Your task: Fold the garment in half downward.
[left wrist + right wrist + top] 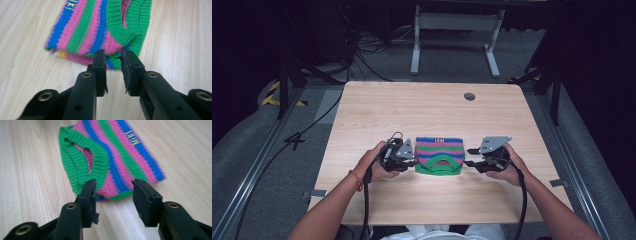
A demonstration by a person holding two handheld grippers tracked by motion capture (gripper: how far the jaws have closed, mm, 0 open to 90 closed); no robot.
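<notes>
While the small knitted garment with green, pink and blue stripes (439, 155) lies flat mid-table, my left gripper (410, 162) and right gripper (470, 163) sit spread at its two sides. Next, I think, each pinches an edge.

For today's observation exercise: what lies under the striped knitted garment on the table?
The striped knitted garment lies flat on the wooden table, whose bare wood shows all around its edges. Whether anything is hidden beneath it cannot be seen, since the fabric covers that patch.
</notes>
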